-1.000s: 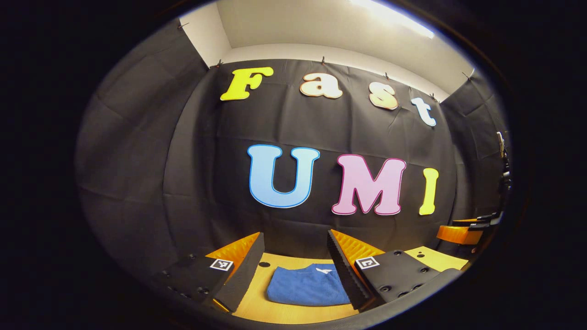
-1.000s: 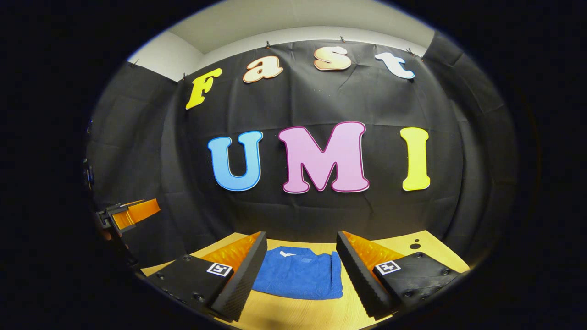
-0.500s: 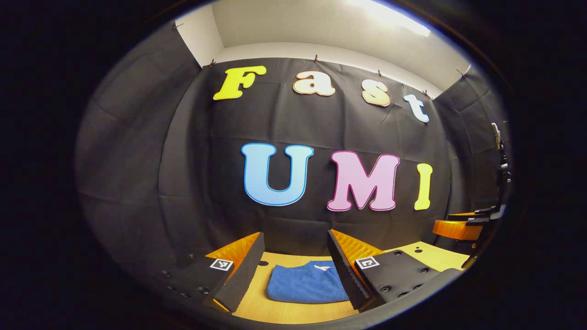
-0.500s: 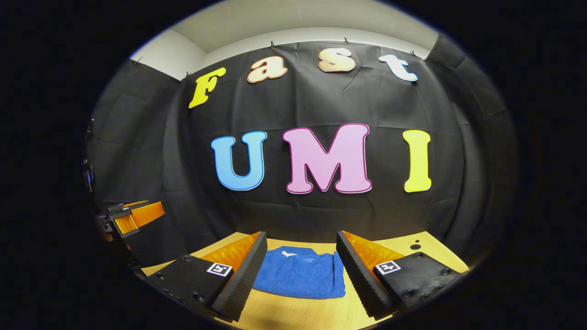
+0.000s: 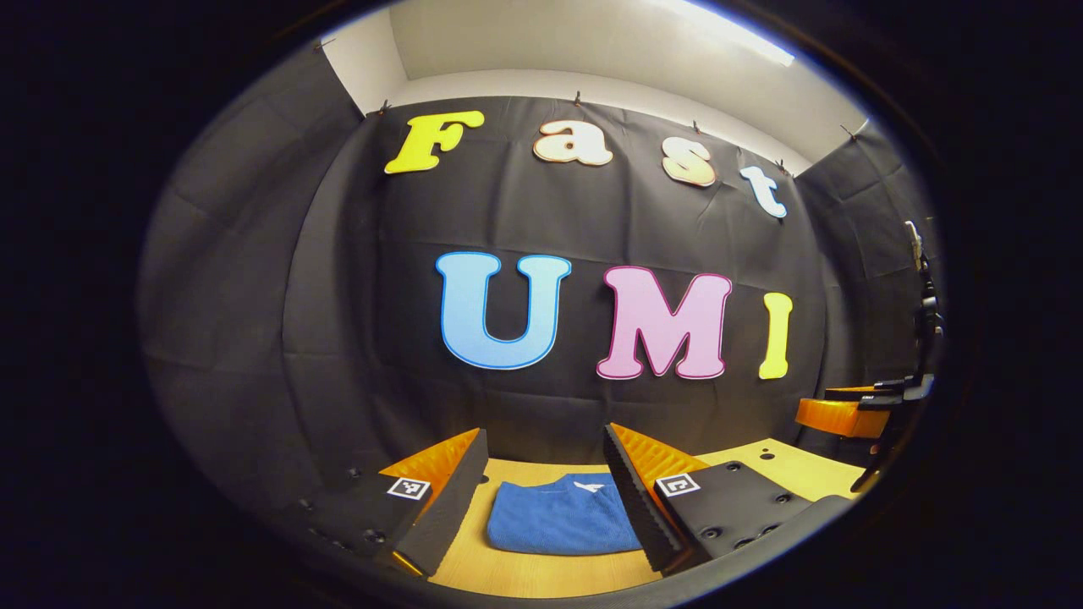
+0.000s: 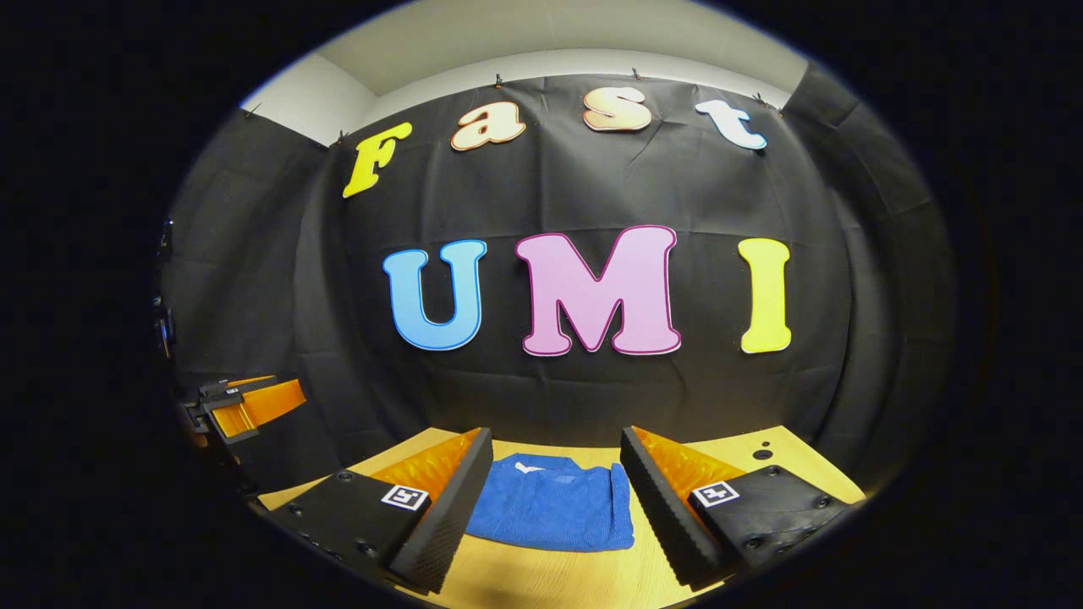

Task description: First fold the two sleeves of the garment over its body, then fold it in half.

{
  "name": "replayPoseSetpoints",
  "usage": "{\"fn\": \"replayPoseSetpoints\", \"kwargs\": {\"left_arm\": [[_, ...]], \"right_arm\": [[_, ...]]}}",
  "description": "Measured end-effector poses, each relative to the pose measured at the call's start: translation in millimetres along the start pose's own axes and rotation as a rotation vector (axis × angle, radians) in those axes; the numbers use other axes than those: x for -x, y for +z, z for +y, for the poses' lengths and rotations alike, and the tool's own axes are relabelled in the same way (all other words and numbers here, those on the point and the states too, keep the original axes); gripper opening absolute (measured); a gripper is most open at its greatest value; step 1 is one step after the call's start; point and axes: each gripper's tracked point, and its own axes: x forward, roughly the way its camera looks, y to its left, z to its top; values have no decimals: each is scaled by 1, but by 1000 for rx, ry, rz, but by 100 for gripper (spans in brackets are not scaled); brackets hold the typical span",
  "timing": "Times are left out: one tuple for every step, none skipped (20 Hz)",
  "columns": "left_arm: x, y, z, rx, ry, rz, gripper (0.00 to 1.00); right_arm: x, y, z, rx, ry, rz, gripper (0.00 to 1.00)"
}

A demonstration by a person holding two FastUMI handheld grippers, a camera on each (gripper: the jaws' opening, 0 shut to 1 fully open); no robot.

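Note:
A blue garment lies folded into a compact rectangle on the wooden table, a small white mark near its far edge. In the left gripper view my left gripper stands open above the table, the garment seen between its fingers, nothing held. The right gripper view has the same blue garment between the spread fingers of my right gripper, open and holding nothing. Each view catches the other gripper farther off: the right gripper at the right edge, the left gripper at the left edge.
The wooden table ends at the black cloth wall close behind the garment. Small dark holes dot the tabletop at the far right.
Both grippers have drifted only slightly; the left gripper view has tilted a little, so the wall sits lower-left in frame. The garment has not moved.

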Motion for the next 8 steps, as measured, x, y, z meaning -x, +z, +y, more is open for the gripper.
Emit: {"fn": "replayPoseSetpoints", "kwargs": {"left_arm": [[0, 1, 0, -3, -1, -1, 79], [-1, 0, -1, -5, -3, -1, 79], [-1, 0, -1, -6, -4, 1, 79], [-1, -1, -3, -6, -4, 1, 79], [-1, -1, -4, -3, -5, 1, 78], [-3, 0, -4, -1, -7, 1, 79], [-3, -1, -5, 0, -9, 2, 79], [-3, 0, -5, 1, -8, 0, 79]], "right_arm": [[-1, 1, -1, -1, -2, 1, 97], [-1, 0, 0, 0, -1, 0, 96], [-1, 1, 0, 3, -2, -3, 96], [-2, 0, -1, 5, -2, -2, 97], [-1, 0, -2, 8, -3, -2, 96], [-1, 2, -1, 9, -4, -5, 96], [-1, 3, 0, 9, -1, -8, 97], [0, 3, 1, 7, 1, -10, 96]]}}
